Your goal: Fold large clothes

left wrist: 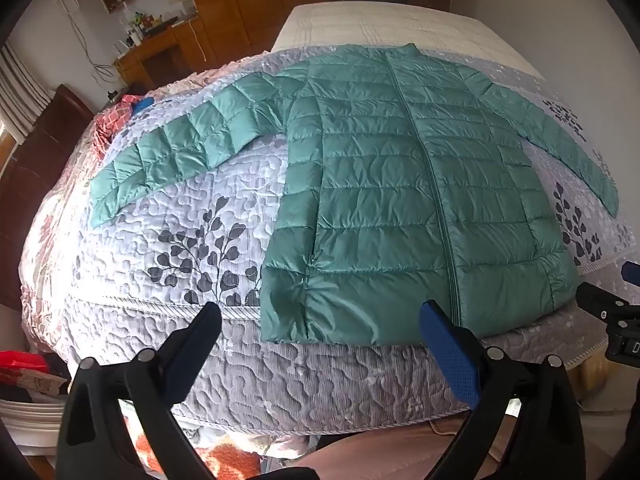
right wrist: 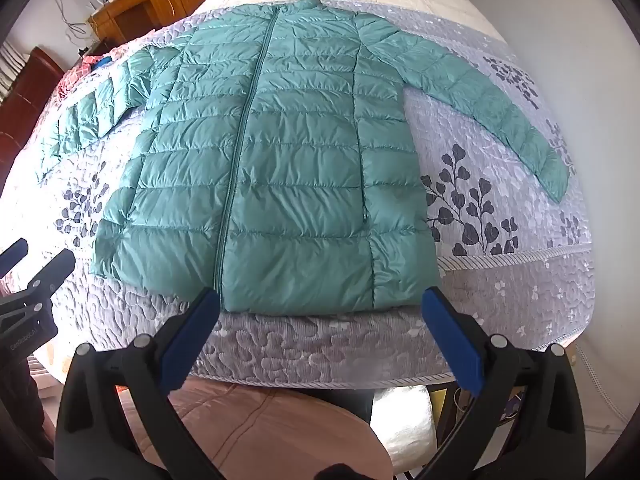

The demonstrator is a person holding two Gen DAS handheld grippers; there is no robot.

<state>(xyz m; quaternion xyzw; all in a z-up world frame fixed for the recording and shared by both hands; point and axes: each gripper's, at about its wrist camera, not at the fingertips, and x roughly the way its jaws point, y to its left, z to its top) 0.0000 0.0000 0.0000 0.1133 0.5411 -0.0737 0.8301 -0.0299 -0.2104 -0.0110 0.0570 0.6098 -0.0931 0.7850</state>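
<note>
You have a puffer jacket (right wrist: 280, 160) of glossy, quilted green cloth lying on a matt stitched bedspread (right wrist: 500, 280). Your left gripper (left wrist: 320, 320) and right gripper (right wrist: 320, 304) have black plastic fingers with blue textured pads (left wrist: 448, 344). The cabinet (left wrist: 232, 8) behind looks like polished wood.

Bright daylight from the left; glare washes out the bedspread (left wrist: 56, 216) there. Sharp focus, heavy fisheye bending, dark vignette corners.
</note>
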